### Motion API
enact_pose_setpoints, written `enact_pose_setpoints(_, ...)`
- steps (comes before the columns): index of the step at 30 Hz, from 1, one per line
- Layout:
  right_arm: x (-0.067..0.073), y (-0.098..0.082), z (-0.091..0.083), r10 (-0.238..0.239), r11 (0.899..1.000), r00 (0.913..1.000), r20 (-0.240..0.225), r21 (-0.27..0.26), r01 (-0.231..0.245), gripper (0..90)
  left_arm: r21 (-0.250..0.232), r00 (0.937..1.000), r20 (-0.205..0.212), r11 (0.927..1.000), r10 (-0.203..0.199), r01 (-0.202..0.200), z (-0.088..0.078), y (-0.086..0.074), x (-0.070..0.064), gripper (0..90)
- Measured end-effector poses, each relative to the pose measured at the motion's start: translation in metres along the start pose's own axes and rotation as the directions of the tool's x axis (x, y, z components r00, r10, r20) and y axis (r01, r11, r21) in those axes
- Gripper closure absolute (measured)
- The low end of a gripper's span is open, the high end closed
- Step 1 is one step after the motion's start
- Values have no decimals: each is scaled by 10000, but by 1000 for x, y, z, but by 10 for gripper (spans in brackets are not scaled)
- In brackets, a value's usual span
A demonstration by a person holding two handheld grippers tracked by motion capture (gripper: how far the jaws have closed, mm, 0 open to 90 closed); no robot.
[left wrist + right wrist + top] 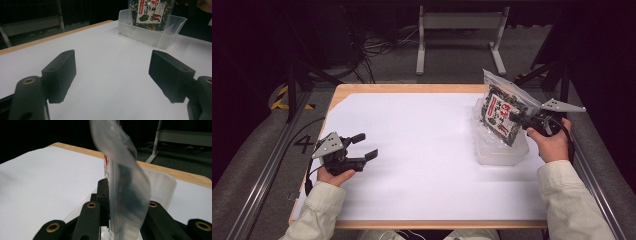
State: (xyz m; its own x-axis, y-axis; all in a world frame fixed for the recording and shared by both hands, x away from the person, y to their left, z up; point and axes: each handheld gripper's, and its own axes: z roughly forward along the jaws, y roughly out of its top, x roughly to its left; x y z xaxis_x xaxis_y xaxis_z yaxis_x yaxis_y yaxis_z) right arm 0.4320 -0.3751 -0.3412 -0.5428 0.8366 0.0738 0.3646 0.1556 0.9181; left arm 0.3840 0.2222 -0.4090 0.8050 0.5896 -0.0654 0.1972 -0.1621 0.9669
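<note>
**Q:** High view, right of centre: what does the right tool (518,120) hold?

**A:** A clear snack packet (503,108) with a dark printed label. The jaws are pressed together on its lower right edge, as the right gripper view confirms: both black jaws close flat against the film of the packet (126,195), one on each side.

**Q:** How does the packet lie?

**A:** It stands tilted, its long axis running from the lower part of the frame up toward the upper left in the high view. The sealed clear top edge points up and away from the person; the bottom end dips into the tub (492,152). The printed face is turned toward the left of the frame.

**Q:** And the container?

**A:** A shallow, translucent plastic tub sits on the white sheet (412,150) that covers the bench (412,88), at the right of centre. In the left gripper view the tub (160,37) appears at the upper right, with the packet (150,12) rising out of it. Whether the packet touches the floor of the tub cannot be told.

**Q:** What of the left tool (364,147)?

**A:** It rests at the lower left of the frame, well apart from the tub, jaws spread wide with nothing but bare sheet between them.
</note>
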Motion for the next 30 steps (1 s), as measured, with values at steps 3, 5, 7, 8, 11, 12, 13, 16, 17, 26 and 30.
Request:
enact_pose_setpoints(3, -2, -5, -1, 100, 9998, 9999, -28, -173, -100, 761, 42, 10000, 23, 10000, -20, 20, 0, 0, -1, 229)
enact_pose_setpoints(5, -3, -7, -1, 49, 9996, 10000, -61, -282, -50, 761, 17, 10000, 6, 10000, 30, -30, 1, 0, -1, 229)
enact_pose_setpoints(7, -3, -8, -1, -16, 9993, 10000, -66, -370, 13, 761, 37, 10000, 10, 10000, 27, -27, 1, 0, -1, 230)
enact_pose_setpoints(8, -3, -9, -1, -45, 9991, 10000, -82, -413, 42, 761, 43, 10000, 12, 10000, 22, -22, 1, 0, -1, 229)
enact_pose_setpoints(11, -4, -13, -2, 15, 9984, 9999, -100, -561, -21, 759, 49, 10000, 17, 10000, -24, 24, 0, 0, -1, 229)
enact_pose_setpoints(12, -6, -14, -3, 79, 9981, 9999, -110, -607, -86, 758, 38, 10000, -3, 10000, 5, -5, 0, 0, 0, 229)
enact_pose_setpoints(13, -7, -15, -3, 144, 9978, 9998, -120, -649, -151, 757, 50, 10000, 10, 10000, -4, 4, 0, -1, 0, 229)
enact_pose_setpoints(16, -10, -17, -3, 230, 9971, 9996, -144, -727, -240, 756, 71, 10000, 10, 10000, -14, 14, 0, -1, 0, 229)
enact_pose_setpoints(17, -9, -18, -3, 197, 9970, 9997, -148, -747, -208, 757, 32, 10000, -7, 10000, -31, 31, 0, -1, 0, 229)
enact_pose_setpoints(26, -7, -23, -5, 118, 9950, 9999, -127, -995, -130, 756, 124, 10000, 40, 9999, 8, -9, 1, -1, -1, 229)
enact_pose_setpoints(30, -8, -21, -5, 119, 9953, 9999, -62, -960, -124, 745, 162, 10000, 46, 9999, 37, -38, 3, -2, -1, 229)
